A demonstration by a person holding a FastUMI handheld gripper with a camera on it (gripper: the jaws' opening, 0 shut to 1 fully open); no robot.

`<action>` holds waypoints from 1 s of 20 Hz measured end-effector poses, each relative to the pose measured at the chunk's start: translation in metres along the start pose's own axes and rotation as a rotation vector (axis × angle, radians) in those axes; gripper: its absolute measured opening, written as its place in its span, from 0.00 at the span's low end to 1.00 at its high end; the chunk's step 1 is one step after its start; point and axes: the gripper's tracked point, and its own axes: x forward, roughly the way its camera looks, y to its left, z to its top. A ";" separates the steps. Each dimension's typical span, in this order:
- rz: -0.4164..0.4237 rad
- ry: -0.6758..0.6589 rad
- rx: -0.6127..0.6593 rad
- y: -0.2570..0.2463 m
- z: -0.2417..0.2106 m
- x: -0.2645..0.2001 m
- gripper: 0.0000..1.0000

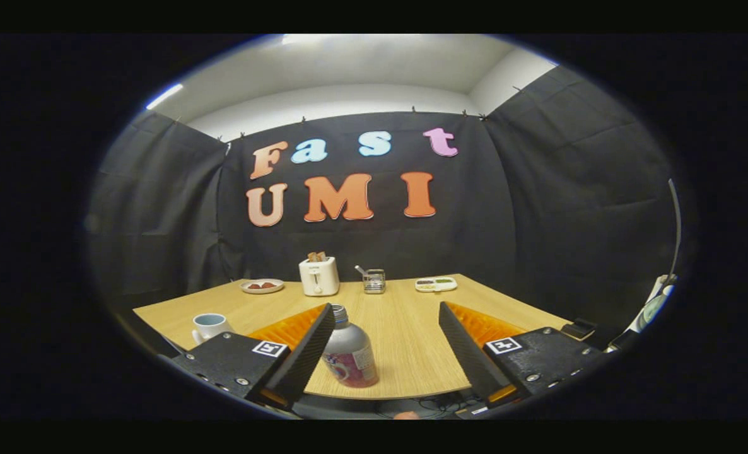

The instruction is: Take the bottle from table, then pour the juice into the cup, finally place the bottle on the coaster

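Table (pixel 405 334): bottle (pixel 349 353) between spread gripper (pixel 386 328) (upright).

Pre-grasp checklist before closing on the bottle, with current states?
1. Tool open wide enough for the bottle: ok, fingers spread apart.
2. Bottle upright on the table: ok.
3. Bottle centred between the fingers: not ok, it sits right beside the left finger.
4. Bottle cap on: ok.
5. Cup upright, clear of the tool: ok, it stands beyond the left finger.
6. Coaster free for the bottle: cannot tell.
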 end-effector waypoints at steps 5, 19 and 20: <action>0.013 -0.016 -0.031 0.018 0.004 -0.008 0.99; 0.046 0.067 -0.089 0.044 -0.053 0.024 0.99; 0.051 0.077 -0.093 0.046 -0.060 0.028 0.99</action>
